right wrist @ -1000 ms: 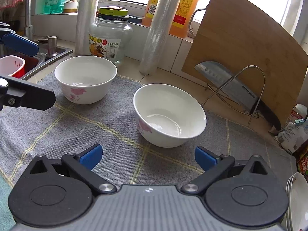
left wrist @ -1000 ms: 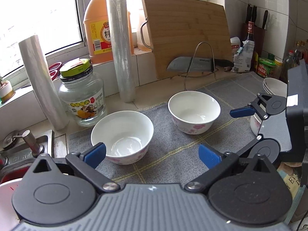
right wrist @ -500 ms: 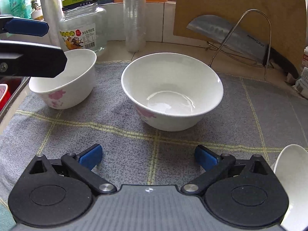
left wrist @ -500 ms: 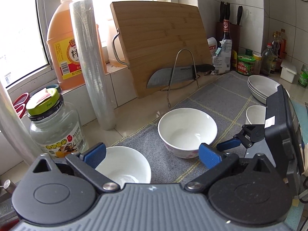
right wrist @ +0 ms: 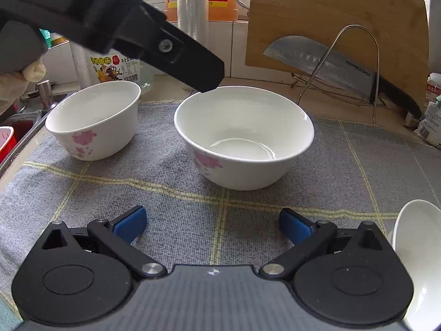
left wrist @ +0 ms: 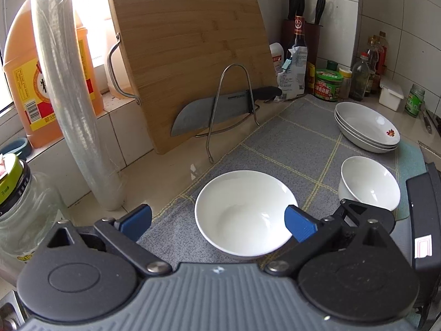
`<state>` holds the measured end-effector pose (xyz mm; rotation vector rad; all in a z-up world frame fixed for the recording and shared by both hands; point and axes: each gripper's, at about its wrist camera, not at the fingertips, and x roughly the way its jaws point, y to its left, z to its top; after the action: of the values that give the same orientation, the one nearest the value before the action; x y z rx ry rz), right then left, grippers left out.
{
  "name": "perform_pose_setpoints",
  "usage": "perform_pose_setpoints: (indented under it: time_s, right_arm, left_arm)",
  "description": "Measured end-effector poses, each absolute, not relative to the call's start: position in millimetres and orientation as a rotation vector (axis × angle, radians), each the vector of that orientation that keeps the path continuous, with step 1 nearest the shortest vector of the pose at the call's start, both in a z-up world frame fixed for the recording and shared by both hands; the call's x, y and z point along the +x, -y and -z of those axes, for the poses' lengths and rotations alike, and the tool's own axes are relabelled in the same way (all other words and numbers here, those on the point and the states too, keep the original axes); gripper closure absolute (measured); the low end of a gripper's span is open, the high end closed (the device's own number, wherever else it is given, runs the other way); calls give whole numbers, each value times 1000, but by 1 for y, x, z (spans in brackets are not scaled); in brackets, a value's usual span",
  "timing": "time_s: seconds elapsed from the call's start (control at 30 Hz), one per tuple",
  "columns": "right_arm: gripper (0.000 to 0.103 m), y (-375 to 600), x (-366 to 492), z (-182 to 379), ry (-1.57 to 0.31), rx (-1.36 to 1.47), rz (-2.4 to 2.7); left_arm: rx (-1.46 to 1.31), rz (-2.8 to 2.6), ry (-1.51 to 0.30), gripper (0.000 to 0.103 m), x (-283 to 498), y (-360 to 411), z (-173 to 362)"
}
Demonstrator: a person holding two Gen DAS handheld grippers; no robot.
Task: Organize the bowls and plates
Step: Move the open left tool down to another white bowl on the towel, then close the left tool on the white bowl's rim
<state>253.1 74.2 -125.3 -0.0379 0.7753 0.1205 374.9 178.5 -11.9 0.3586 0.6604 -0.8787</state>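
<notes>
The left gripper (left wrist: 217, 220), jaws spread, has advanced over the centre bowl (left wrist: 244, 216); right gripper (right wrist: 212, 224), spread, waits at 6 o'clock. Grasp appears imminent.

Your left tool (left wrist: 217, 220) hangs with its blue-padded fingers (left wrist: 299, 226) spread wide, nothing between them. Your right tool (right wrist: 212, 224) sits low and level — fingers equally wide, empty. In the right wrist view the left tool reaches in from the upper left, angled downward.
</notes>
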Motion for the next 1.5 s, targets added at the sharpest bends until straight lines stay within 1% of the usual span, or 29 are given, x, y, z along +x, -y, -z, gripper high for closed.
perform_pose_setpoints:
  time_s: [0.3,0.53,0.87,1.03,1.07,1.1,1.17,1.23,1.3,1.5]
  right_arm:
    - [0,-70,257,122,-775,-13,-105]
    - [0,-63,266,117,-737,-17,-52]
    - [0,-55,279,111,-703,-4,-30]
    - [0,-57,282,112,-693,-15,-29]
    - [0,-57,283,113,-691,-17,-27]
    - [0,-57,283,113,-690,-18,-28]
    - [0,-56,283,112,-683,-16,-22]
    - [0,-56,284,111,-679,-17,-27]
    - [0,-58,281,110,-675,-23,-30]
    - [4,-63,273,108,-656,-43,-37]
  left_arm:
    - [415,911,-670,1,397,-155,15]
    - [385,938,-758,1,414,-144,25]
    - [392,965,-835,2,426,-128,36]
    - [364,977,-922,6,435,-121,44]
    - [357,980,-940,9,437,-120,45]
    - [354,980,-951,15,438,-119,47]
    - [350,980,-972,20,440,-117,49]
    - [346,977,-991,20,442,-116,51]
    - [345,973,-999,26,443,-116,52]
    - [345,981,-1012,27,445,-116,50]
